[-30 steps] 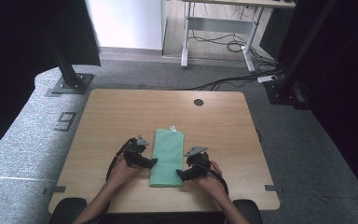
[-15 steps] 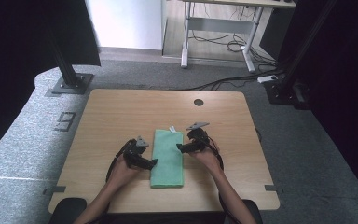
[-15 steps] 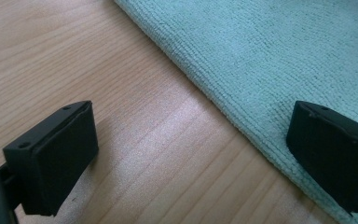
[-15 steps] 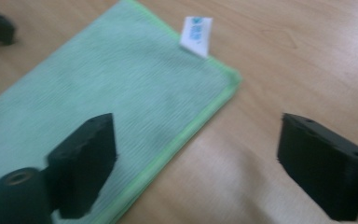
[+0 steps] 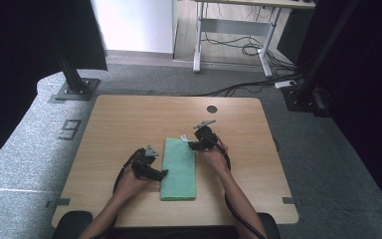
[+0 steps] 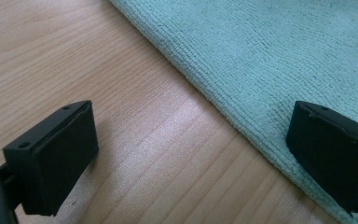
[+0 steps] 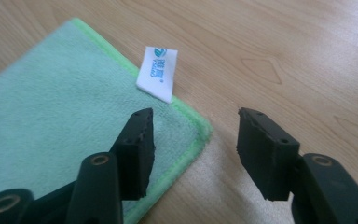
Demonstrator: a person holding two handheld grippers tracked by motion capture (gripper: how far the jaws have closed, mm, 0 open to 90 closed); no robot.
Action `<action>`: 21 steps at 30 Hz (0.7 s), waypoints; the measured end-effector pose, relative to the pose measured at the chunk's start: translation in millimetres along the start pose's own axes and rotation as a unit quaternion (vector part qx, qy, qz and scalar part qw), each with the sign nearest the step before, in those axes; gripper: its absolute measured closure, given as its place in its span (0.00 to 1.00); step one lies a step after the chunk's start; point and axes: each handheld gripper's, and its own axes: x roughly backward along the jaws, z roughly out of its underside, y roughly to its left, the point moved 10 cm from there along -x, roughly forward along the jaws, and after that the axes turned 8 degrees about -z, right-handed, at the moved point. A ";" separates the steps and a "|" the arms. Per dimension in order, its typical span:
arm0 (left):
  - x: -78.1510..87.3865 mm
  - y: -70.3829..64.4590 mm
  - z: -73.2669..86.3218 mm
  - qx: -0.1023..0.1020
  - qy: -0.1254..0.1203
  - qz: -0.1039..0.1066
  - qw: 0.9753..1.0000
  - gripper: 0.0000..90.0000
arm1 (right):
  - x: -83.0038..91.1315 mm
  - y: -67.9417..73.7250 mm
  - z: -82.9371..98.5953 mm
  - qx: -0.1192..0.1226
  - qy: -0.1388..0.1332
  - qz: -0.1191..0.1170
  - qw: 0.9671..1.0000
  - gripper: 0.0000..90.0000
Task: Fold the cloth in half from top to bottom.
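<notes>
— So, how are the hands sitting?

— Both forearms are reaching in from the near edge. The left gripper [image 5: 151, 169] is lying low beside the green cloth [image 5: 179, 168], jaws wide and straddling its left edge. The right gripper [image 5: 199, 142] is hovering over the far right corner, jaws apart.

— And the cloth?

— It is lying flat at the table's [image 5: 129, 124] middle, long axis running away from the person, white tag [image 7: 156, 72] pointing off the far end.
</notes>
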 end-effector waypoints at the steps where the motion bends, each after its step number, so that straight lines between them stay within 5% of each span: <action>1: 0.0 0.1 -0.1 -0.001 0.001 0.000 1.000 0.02 | -2.1 -0.7 0.5 0.001 0.004 0.000 1.000 0.53; 6: 2.3 2.9 -7.7 0.010 -0.010 0.016 1.000 0.05 | -7.3 2.3 1.6 0.001 0.005 -0.028 1.000 0.66; 14: -6.5 4.1 -7.4 0.006 -0.002 -0.003 1.000 0.03 | -7.6 6.6 1.2 -0.010 0.008 -0.063 0.998 0.92; 21: -6.2 4.4 -6.1 0.011 -0.005 -0.009 1.000 0.02 | -1.4 10.2 -3.3 0.026 0.016 -0.041 0.999 0.95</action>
